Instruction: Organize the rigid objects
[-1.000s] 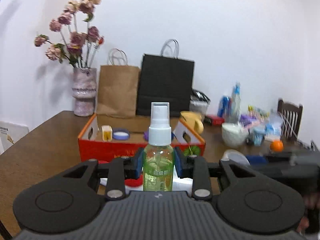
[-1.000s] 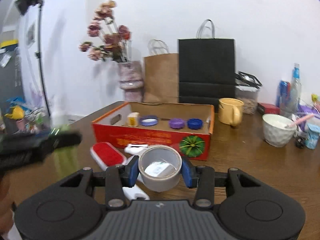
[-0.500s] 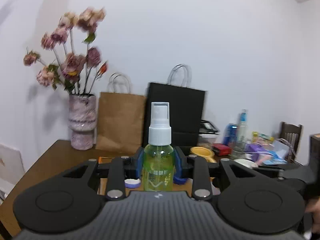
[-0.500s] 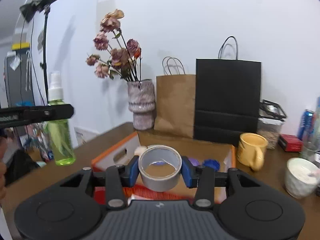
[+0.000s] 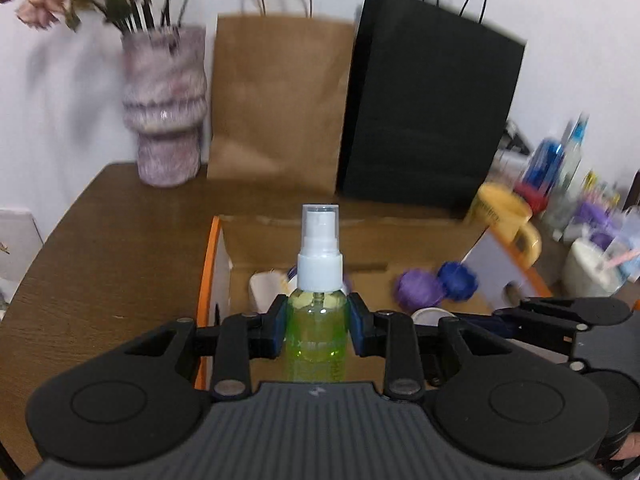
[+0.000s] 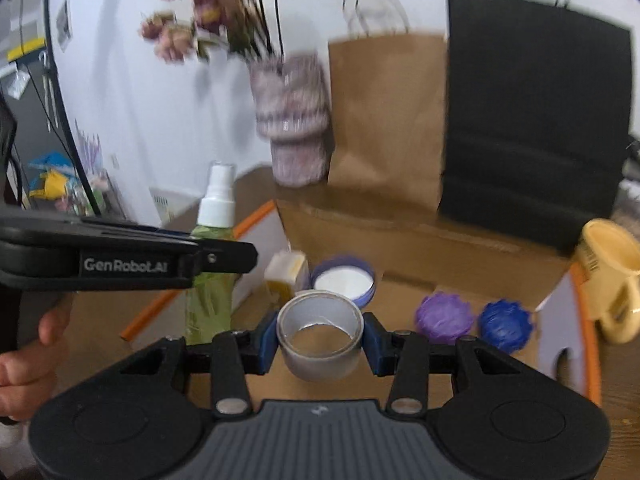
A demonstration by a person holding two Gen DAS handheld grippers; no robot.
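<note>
green spray bottle (image 5: 316,320) sits upright, clamped in the left gripper (image 5: 316,330) jaws, hanging over the near left part of the cardboard box (image 5: 304,236). grey tape roll (image 6: 320,340) is pinched in the right gripper (image 6: 320,342) jaws, over the box's middle.

risks: both grippers are v. close together above one box — they could knock each other on the way down. the bottle is tall & top-heavy, so it may tip onto the small white jar (image 6: 286,270) once let go. the roll could land on the open tin (image 6: 344,280) or roll.

right wrist view shows the bottle side-on w/ a hand (image 6: 32,348) gripping the left handle; left wrist view hides most of the tin behind the bottle but shows more of the counter (image 5: 100,260) to the left.
</note>
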